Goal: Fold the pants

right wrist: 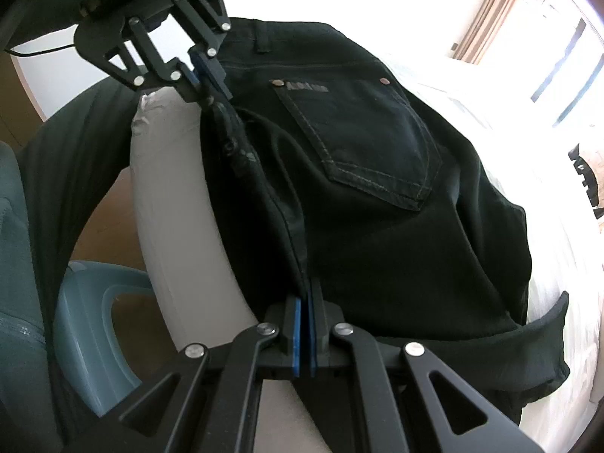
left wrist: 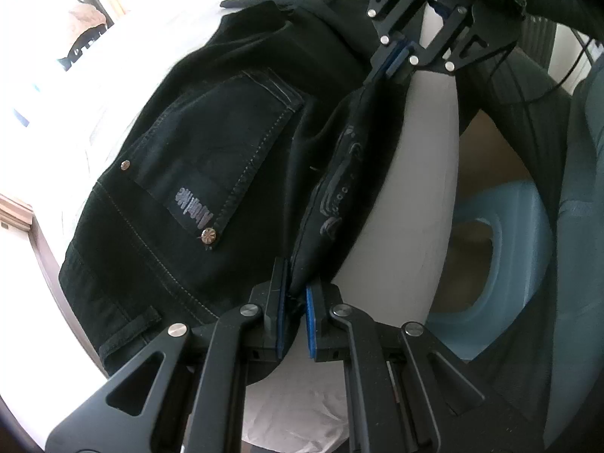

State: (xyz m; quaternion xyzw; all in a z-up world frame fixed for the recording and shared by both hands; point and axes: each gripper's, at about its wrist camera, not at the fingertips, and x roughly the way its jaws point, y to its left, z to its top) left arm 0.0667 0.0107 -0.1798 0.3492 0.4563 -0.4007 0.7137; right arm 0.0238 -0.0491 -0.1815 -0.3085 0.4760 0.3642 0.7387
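Observation:
Black jeans (left wrist: pixel 196 173) lie on a white bed, back pocket up, with the waistband at the near side; they also show in the right wrist view (right wrist: pixel 377 188). My left gripper (left wrist: pixel 298 294) is shut on a raised fold of the pants at the bed's edge. My right gripper (right wrist: pixel 305 302) is shut on the same fold further along. The fold hangs stretched between the two grippers. The right gripper appears at the top of the left wrist view (left wrist: pixel 396 56), and the left gripper at the top left of the right wrist view (right wrist: pixel 204 71).
The white bed sheet (left wrist: pixel 158 30) spreads beyond the pants. The rounded white bed edge (right wrist: pixel 170 188) runs beside the fold. A light blue plastic stool (left wrist: pixel 509 245) stands on the brown floor below. Bright windows with curtains (right wrist: pixel 490 11) are behind the bed.

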